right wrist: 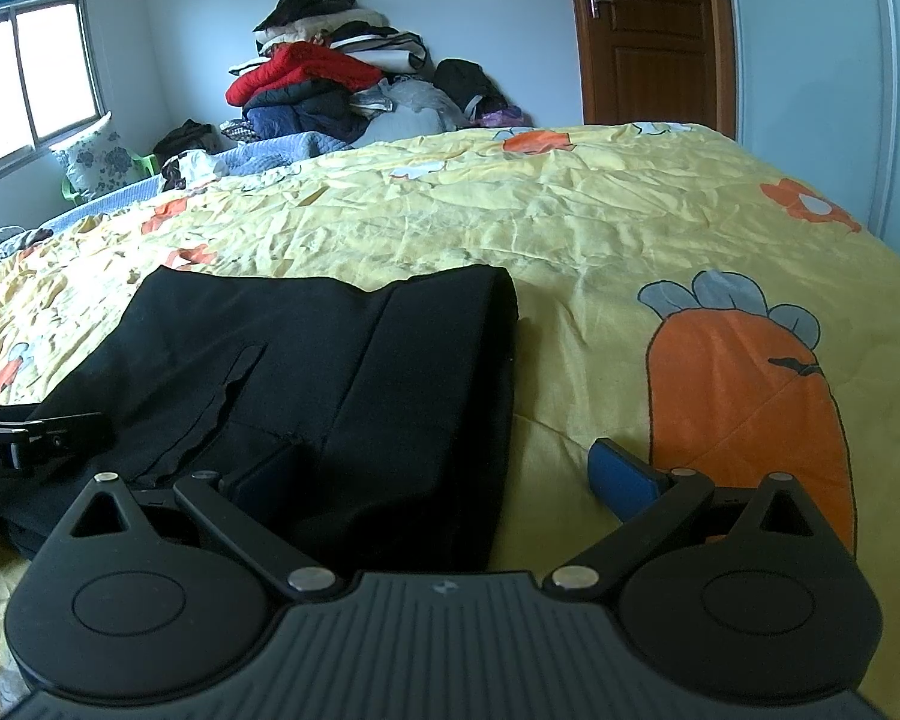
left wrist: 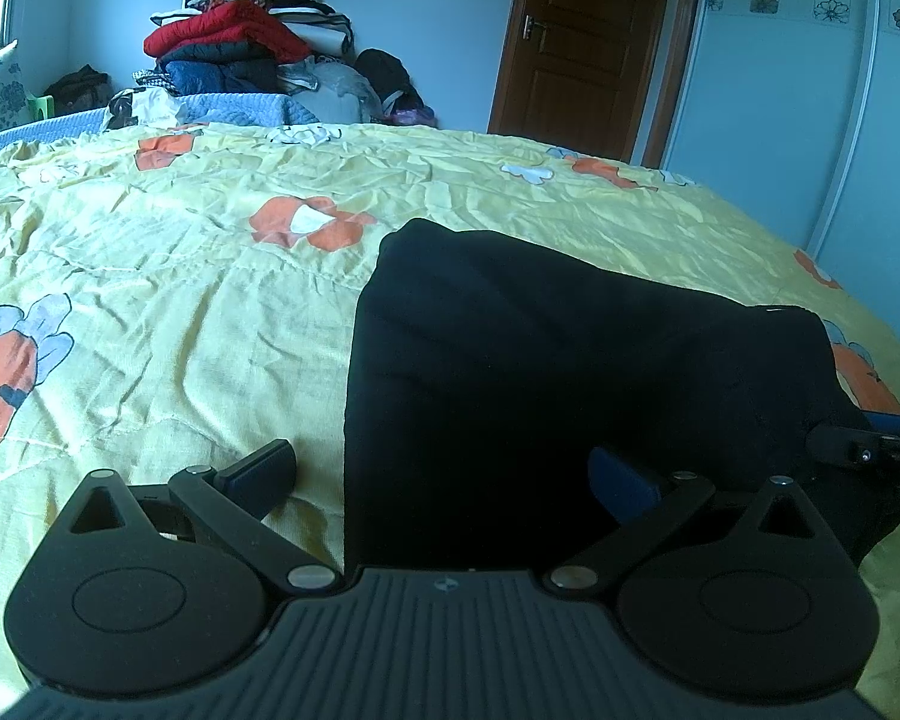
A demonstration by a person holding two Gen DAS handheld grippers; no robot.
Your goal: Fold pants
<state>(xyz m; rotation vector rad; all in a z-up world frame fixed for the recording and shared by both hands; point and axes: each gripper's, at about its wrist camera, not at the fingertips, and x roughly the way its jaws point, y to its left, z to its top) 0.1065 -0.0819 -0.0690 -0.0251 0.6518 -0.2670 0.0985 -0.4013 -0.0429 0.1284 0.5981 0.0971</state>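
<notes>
Black pants [left wrist: 558,378] lie folded into a thick rectangle on the yellow bedspread [left wrist: 168,300]. In the left wrist view my left gripper [left wrist: 444,474] stands wide open over the near left edge of the pants, with one finger on the quilt and the other above the cloth. From the right wrist view, the pants [right wrist: 330,372] show a pocket slit and a crease. My right gripper [right wrist: 444,474] is open too, straddling the near right edge of the pants. Each gripper's tip shows at the side of the other's view.
The bedspread [right wrist: 630,228] carries orange carrot and flower prints. A tall heap of clothes [right wrist: 324,84] rises beyond the far side of the bed against the wall. A brown door [left wrist: 576,42] stands at the back right, a window [right wrist: 30,78] at the left.
</notes>
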